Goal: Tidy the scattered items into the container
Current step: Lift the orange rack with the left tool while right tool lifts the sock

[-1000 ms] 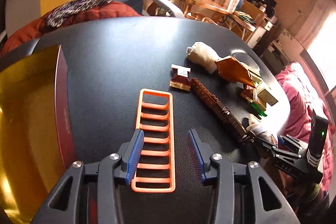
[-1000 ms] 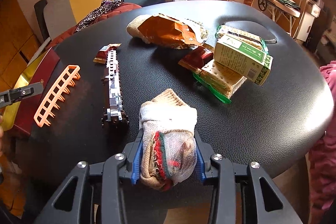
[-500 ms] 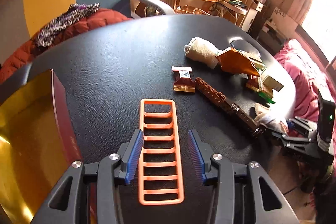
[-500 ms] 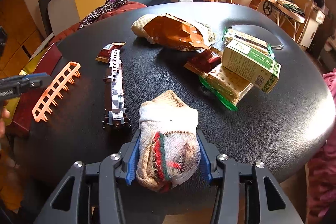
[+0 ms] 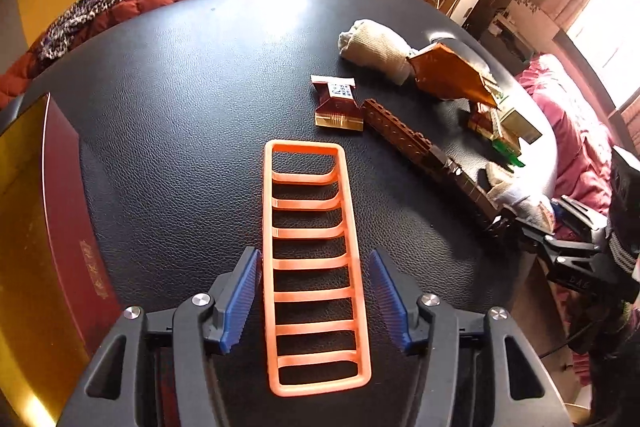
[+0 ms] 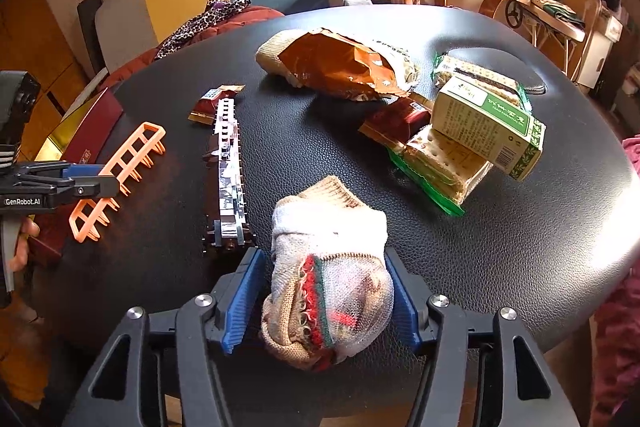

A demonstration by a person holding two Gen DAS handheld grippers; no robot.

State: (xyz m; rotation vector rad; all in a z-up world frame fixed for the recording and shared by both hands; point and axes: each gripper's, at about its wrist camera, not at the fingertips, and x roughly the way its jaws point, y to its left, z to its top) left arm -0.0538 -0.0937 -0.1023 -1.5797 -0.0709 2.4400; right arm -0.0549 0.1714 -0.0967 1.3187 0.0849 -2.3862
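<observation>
An orange plastic rack (image 5: 312, 259) lies flat on the black table (image 5: 180, 107). My left gripper (image 5: 314, 301) is open, its blue pads on either side of the rack without touching it. It also shows in the right wrist view (image 6: 86, 183) over the rack (image 6: 120, 167). My right gripper (image 6: 326, 301) has its pads around a rolled sock (image 6: 328, 279) at the table's near edge, touching its sides. The red and gold box (image 5: 44, 235), the container, sits left of the rack.
A brown toy train (image 6: 228, 167), a small snack packet (image 6: 208, 103), an orange bag (image 6: 340, 67) over another sock (image 5: 376, 47), cracker packs (image 6: 440, 163) and a green tea box (image 6: 488, 127) lie on the table. A chair with red clothing (image 5: 120, 3) stands behind.
My left gripper has moved forward along the orange rack and squared up with it. My right gripper holds its place around the sock.
</observation>
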